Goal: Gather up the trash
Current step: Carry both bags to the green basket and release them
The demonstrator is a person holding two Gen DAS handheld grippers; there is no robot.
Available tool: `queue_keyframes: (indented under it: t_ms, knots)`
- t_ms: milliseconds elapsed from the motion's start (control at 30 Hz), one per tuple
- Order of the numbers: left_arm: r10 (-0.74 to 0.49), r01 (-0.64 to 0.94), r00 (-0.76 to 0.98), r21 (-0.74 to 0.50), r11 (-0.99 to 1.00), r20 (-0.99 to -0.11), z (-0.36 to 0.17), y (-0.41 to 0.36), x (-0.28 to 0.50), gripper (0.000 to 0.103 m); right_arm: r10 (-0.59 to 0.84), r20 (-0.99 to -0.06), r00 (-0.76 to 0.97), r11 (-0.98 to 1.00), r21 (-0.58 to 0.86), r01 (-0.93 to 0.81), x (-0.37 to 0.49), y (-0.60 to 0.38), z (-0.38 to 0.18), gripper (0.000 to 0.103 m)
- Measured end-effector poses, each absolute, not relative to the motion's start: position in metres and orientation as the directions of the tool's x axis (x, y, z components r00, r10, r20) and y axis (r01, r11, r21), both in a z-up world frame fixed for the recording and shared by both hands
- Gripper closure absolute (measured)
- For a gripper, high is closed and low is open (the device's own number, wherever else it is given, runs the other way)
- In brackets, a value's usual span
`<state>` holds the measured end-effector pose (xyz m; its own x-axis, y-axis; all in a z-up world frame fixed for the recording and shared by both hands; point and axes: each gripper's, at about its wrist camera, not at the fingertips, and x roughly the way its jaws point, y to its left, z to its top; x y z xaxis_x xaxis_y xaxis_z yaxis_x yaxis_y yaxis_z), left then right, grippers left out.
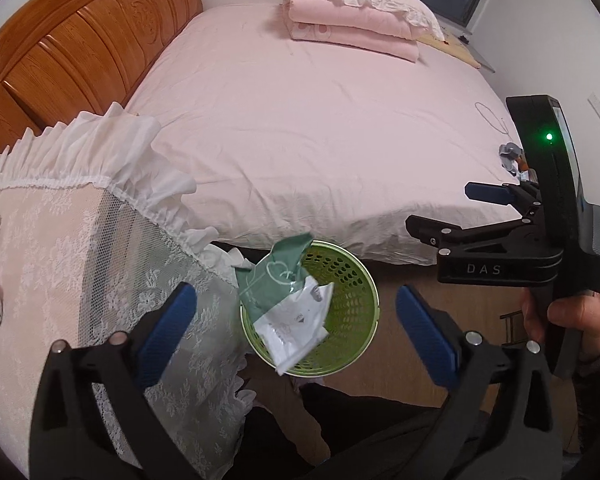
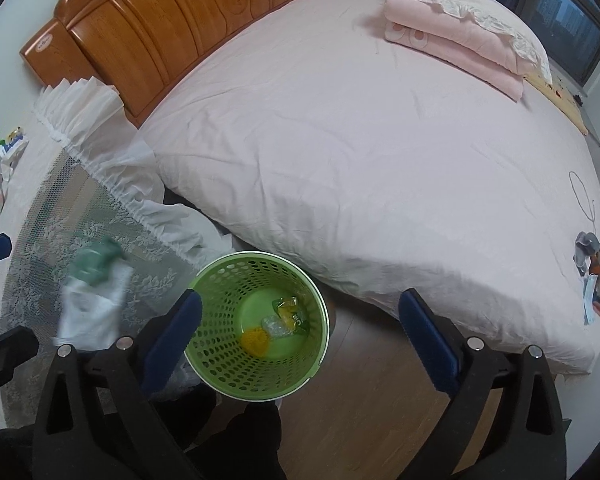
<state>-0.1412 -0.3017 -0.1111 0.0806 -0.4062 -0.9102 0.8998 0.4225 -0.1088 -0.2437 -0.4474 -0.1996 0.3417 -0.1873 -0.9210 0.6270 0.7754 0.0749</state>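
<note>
A green perforated basket [image 1: 356, 276] stands on the floor between the bed and the lace-covered nightstand. A crumpled green and white wrapper [image 1: 288, 308] is in mid-air above its left rim, touching neither pad of my open left gripper [image 1: 294, 296]. In the right wrist view the same wrapper [image 2: 94, 292] is blurred, left of the basket [image 2: 220, 276]. My right gripper [image 2: 302, 300] is open over the basket with nothing between its fingers; it also shows in the left wrist view [image 1: 440, 208]. Inside the basket lie a yellow piece [image 2: 254, 340], a clear wrapper [image 2: 274, 326] and a green packet [image 2: 290, 312].
The pink bed [image 2: 380, 160] fills the view, with a folded quilt [image 2: 452, 36] at the far side and a wooden headboard [image 2: 172, 20]. Small packets lie on the nightstand [image 2: 0, 160] and at the bed's right edge [image 2: 596, 276]. Wooden floor [image 2: 380, 400] lies right of the basket.
</note>
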Motion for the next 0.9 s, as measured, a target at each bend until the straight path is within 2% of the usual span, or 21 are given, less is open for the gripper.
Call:
queue_keyframes:
  t_ms: [267, 467, 667, 900]
  knots:
    - [-0.404, 0.875, 0.105, -0.109, 0.471, -0.909, -0.107, -0.289, -0.127, 0.008, -0.186, -0.923, 0.338, 0.785, 0.067, 0.616, -0.236, -0.441, -0.199, 0.005]
    - [-0.391, 0.808, 0.183, -0.088, 0.582, -0.902, -0.100, -0.259, -0.102, 0.008, -0.165, -0.916, 0.366, 0.815, 0.083, 0.574, -0.212, -0.421, -0.191, 0.005]
    - [-0.349, 0.672, 0.341, -0.033, 0.740, -0.873, -0.075, -0.188, -0.062, 0.008, -0.100, -0.883, 0.460, 0.871, 0.146, 0.469, -0.165, -0.380, -0.164, 0.005]
    - [-0.240, 0.479, 0.467, 0.015, 0.878, -0.851, -0.059, -0.092, -0.025, 0.008, -0.008, -0.836, 0.549, 0.940, 0.180, 0.288, -0.096, -0.316, -0.129, 0.002]
